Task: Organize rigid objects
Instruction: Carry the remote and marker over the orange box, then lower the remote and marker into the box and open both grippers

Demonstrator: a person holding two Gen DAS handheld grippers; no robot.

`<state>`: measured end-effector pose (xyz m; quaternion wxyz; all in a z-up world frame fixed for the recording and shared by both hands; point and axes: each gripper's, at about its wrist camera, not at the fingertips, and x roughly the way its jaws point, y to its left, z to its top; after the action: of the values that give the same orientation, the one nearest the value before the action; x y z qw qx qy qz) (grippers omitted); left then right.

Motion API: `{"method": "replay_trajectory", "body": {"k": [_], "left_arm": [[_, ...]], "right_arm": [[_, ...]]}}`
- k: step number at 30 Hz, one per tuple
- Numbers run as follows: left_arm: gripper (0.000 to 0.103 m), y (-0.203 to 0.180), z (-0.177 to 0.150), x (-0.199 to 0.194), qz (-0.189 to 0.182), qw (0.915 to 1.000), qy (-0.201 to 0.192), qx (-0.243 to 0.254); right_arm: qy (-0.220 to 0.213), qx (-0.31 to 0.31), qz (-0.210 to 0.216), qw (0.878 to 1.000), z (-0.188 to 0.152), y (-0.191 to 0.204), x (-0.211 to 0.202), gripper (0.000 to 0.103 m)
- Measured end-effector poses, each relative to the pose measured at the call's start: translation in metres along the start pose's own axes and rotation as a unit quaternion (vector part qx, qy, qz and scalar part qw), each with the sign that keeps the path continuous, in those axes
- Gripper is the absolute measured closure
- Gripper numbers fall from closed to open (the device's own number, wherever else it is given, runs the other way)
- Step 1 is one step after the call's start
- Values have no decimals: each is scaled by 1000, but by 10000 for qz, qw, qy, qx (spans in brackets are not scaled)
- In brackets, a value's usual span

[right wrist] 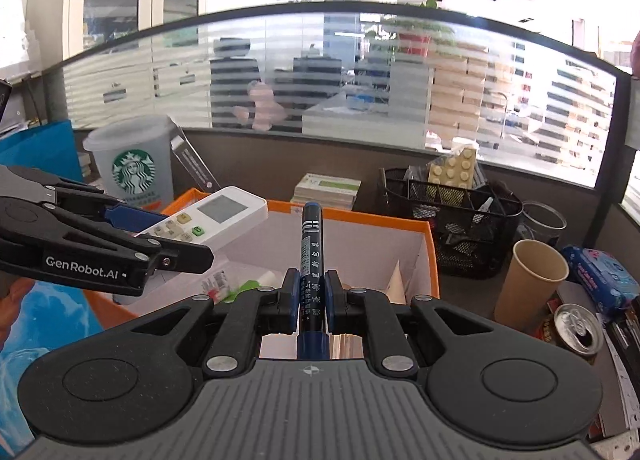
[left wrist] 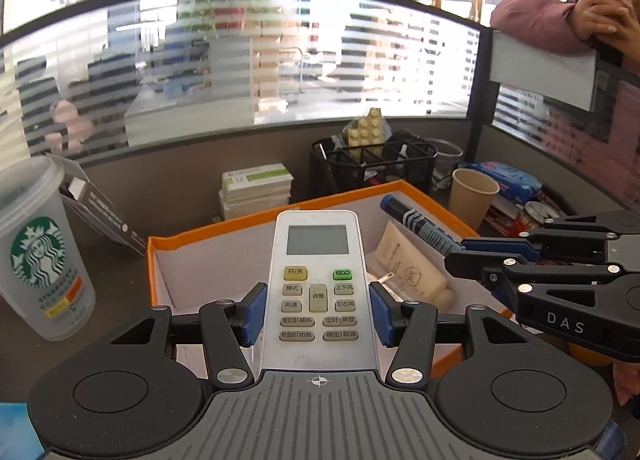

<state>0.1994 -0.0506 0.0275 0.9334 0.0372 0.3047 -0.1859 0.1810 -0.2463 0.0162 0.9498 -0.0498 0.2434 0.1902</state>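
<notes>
I am carrying two things toward the orange box [left wrist: 224,228], so the placing step is in hand; next I judge each must be lowered inside its walls and let go. My left gripper [left wrist: 318,310] is grasping the remote control [left wrist: 316,260] over the box's near edge. My right gripper [right wrist: 311,296] is clenching the blue marker [right wrist: 311,244] above the same box.

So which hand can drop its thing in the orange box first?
Probably the right gripper: its marker already hangs over the orange box, pointing inward.
</notes>
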Motion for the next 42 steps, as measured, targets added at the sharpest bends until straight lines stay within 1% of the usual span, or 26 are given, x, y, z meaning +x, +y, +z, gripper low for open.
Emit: {"method": "replay_trajectory", "body": {"k": [7,17,19,23,27,34,37,42], "left_arm": [[52,6,-5,25,42,9997,220,-117],[52,7,-12,45,99,9988,463,-144],[52,5,-13,50,128,9984,535,-141],[52,6,-16,56,96,9975,639,-290],[52,7,-19,60,237,9967,699,-341],[52,11,-23,70,503,9945,847,-369],[52,14,-26,77,543,9932,942,-416],[52,14,-25,76,633,9929,929,-378]], "right_arm": [[454,105,148,9988,-1,-11,38,91],[836,-73,207,9963,2,-5,65,91],[934,-148,166,9954,3,-3,71,91],[1123,-245,131,9933,9,1,83,91],[1327,-357,7,9905,13,5,95,91],[1636,-216,-111,9862,8,6,116,91],[1665,-184,-169,9857,6,7,121,91],[1736,-290,-256,9840,6,11,123,91]]}}
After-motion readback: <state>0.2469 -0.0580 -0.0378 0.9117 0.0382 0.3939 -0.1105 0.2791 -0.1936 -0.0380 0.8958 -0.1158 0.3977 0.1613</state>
